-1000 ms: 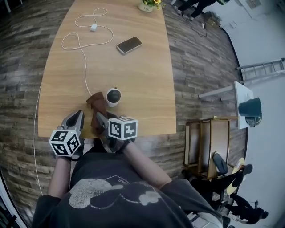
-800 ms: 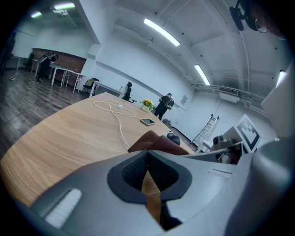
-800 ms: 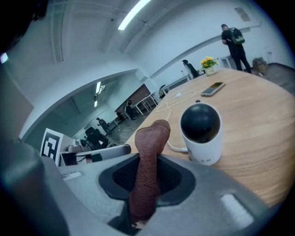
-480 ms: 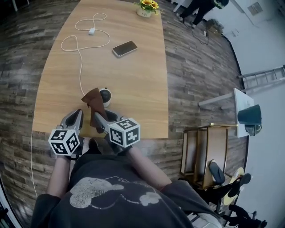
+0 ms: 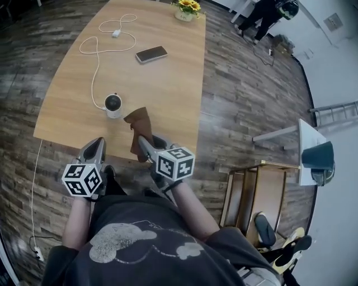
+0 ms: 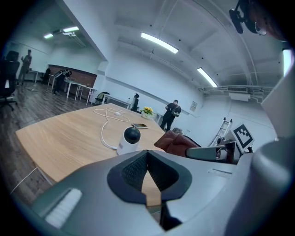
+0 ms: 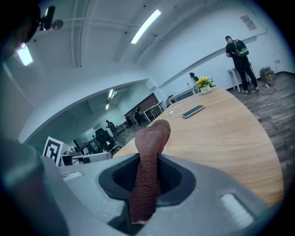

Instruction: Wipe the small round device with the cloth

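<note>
The small round device (image 5: 113, 104), white with a black dome, stands on the wooden table (image 5: 168, 95) near its front edge, with a white cable (image 5: 96, 53) running to it. My right gripper (image 5: 146, 146) is shut on a brown cloth (image 5: 138, 129), which sticks up from the jaws to the right of the device and apart from it. In the right gripper view the cloth (image 7: 148, 170) stands upright between the jaws. My left gripper (image 5: 96, 145) hovers at the table's front edge, shut and with nothing in it; in its view the device (image 6: 130, 139) sits ahead and the cloth (image 6: 177, 143) to the right.
A phone (image 5: 151, 54) lies further back on the table, beside the looped cable. A flower pot (image 5: 187, 8) stands at the far end. A person (image 5: 268, 14) stands on the wood floor beyond. A chair and side table (image 5: 263, 184) are to my right.
The cloth in my right gripper was against the device's left side; now it is to the device's right and apart from it. The left gripper has kept its place at the table edge.
</note>
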A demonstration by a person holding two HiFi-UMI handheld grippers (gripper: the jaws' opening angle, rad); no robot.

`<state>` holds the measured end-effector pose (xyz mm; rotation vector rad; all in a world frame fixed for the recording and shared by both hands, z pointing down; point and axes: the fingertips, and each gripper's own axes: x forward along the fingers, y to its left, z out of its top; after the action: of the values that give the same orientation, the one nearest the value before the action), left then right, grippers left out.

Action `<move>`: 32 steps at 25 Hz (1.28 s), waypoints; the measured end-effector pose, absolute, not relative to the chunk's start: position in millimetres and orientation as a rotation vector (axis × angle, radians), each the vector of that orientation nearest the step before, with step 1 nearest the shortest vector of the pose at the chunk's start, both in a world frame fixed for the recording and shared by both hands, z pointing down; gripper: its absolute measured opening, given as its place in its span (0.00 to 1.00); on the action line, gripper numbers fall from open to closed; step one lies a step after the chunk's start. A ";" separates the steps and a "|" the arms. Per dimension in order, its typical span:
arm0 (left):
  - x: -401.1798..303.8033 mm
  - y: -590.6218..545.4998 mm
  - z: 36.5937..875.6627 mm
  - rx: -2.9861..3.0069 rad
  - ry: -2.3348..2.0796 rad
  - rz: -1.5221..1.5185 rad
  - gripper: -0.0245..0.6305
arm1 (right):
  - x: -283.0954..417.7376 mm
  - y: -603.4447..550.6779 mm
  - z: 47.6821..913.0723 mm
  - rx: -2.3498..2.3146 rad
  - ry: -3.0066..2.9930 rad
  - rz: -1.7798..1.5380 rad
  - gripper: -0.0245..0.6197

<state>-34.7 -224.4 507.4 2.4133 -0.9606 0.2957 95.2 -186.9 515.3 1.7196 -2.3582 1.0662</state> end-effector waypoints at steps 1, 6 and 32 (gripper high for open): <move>-31.2 -214.3 506.4 2.413 -0.972 0.290 0.07 | 102.9 -178.3 516.1 1.712 -2.363 1.056 0.15; -26.0 -159.3 509.8 2.389 -1.049 0.286 0.07 | 119.0 -127.9 523.5 1.614 -2.396 1.047 0.15; -83.9 2.8 483.4 2.400 -1.075 0.183 0.07 | 81.2 23.1 520.4 1.680 -2.387 1.049 0.15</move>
<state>-83.9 2.8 483.4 2.4003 -1.0752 0.1833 81.2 23.1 520.4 1.6797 -2.3874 1.0494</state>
